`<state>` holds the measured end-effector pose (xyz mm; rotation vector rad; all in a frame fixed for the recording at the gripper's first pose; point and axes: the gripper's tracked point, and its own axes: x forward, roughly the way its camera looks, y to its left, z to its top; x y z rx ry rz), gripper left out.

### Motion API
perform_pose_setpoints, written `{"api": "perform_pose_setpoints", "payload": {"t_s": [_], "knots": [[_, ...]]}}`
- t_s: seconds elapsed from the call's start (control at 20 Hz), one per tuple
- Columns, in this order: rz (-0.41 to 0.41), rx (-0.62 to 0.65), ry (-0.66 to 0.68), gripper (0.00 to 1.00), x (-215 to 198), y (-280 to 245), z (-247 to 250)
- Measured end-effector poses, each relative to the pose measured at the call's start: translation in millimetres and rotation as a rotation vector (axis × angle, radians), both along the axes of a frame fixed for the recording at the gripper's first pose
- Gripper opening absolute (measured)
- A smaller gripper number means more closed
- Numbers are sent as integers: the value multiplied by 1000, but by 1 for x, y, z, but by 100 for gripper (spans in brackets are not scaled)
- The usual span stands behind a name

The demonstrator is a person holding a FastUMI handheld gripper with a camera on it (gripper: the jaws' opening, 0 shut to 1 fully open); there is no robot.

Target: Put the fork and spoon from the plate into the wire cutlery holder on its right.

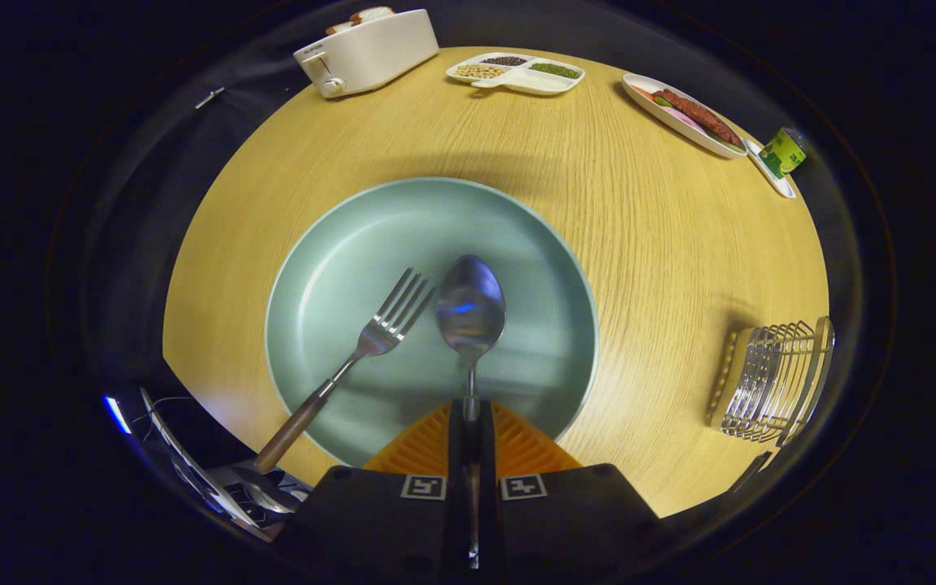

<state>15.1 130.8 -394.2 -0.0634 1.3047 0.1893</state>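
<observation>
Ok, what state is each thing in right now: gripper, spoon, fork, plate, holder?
gripper: shut on the spoon's handle
spoon: bowl over the plate, handle between the fingers
fork: lying on the plate, handle out over its rim, not held
plate: flat on the table
wire cutlery holder: right of the plate, no cutlery visible in it

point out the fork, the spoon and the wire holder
fork [380,331], gripper view, on its neck below the tines
spoon [470,307], gripper view, on its bowl
wire holder [770,382], gripper view, on its wire side
</observation>
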Motion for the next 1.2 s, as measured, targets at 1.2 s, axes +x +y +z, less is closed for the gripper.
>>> {"api": "perform_pose_setpoints", "payload": {"t_s": [1.2], "knots": [[0,70,70,6,-33,-194,144]]}}
